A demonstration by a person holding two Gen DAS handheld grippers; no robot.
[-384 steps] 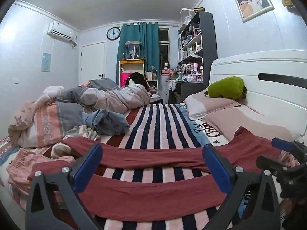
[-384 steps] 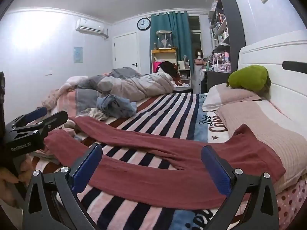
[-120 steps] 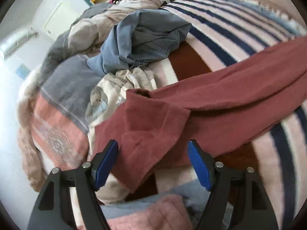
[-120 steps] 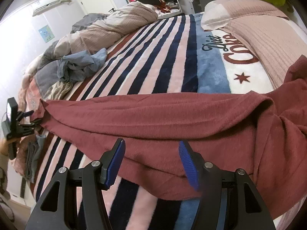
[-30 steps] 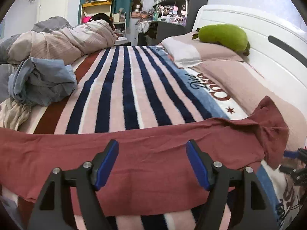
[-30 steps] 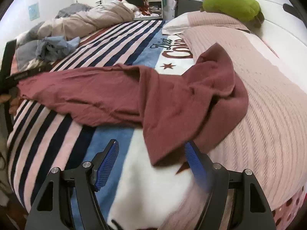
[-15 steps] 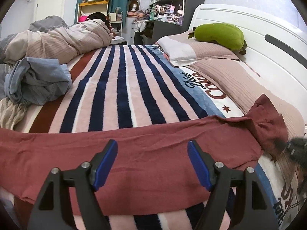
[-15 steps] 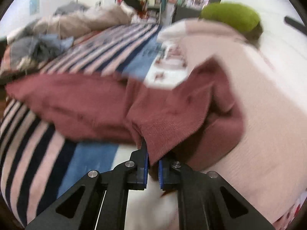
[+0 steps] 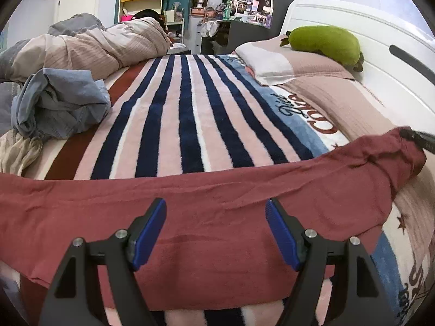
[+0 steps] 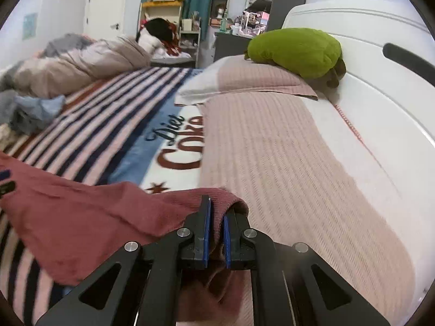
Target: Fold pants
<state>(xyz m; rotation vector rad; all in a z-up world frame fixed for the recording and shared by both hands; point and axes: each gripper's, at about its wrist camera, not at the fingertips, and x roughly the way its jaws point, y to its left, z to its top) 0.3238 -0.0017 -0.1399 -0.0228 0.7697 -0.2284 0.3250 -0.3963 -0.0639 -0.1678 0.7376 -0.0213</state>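
The maroon pants (image 9: 217,217) lie stretched across the striped blanket (image 9: 185,114) on the bed, legs laid together in one long band running from the foot-side edge toward the ribbed pink cover (image 10: 285,163) by the headboard. The right gripper (image 10: 216,233) has its fingers pressed together on a thick bunch of the cloth at that headboard end, which looks to be the waist, lifted a little off the cover; from the left wrist view its tip shows at the far right, pinching the raised corner. The left gripper (image 9: 216,231) hangs low over the middle of the band with its fingers spread wide and nothing between them. My reading is that the lengthwise fold is done and the end-to-end fold is the step in hand. To do it well, I'd want the right gripper to carry the waist in a low arc toward the cuffs, keeping the cloth just taut enough that the two layers do not slide apart, while the left either presses down on the middle to set the crease line or takes the near edge so both corners travel together. One pinch on a bunched corner risks the other corner sagging and the fold landing skewed. The fabric looks soft and clingy against the fleece, so dragging it would probably wrinkle the lower layer. The heap of blue denim (image 9: 57,108) sits well apart, out of the way.
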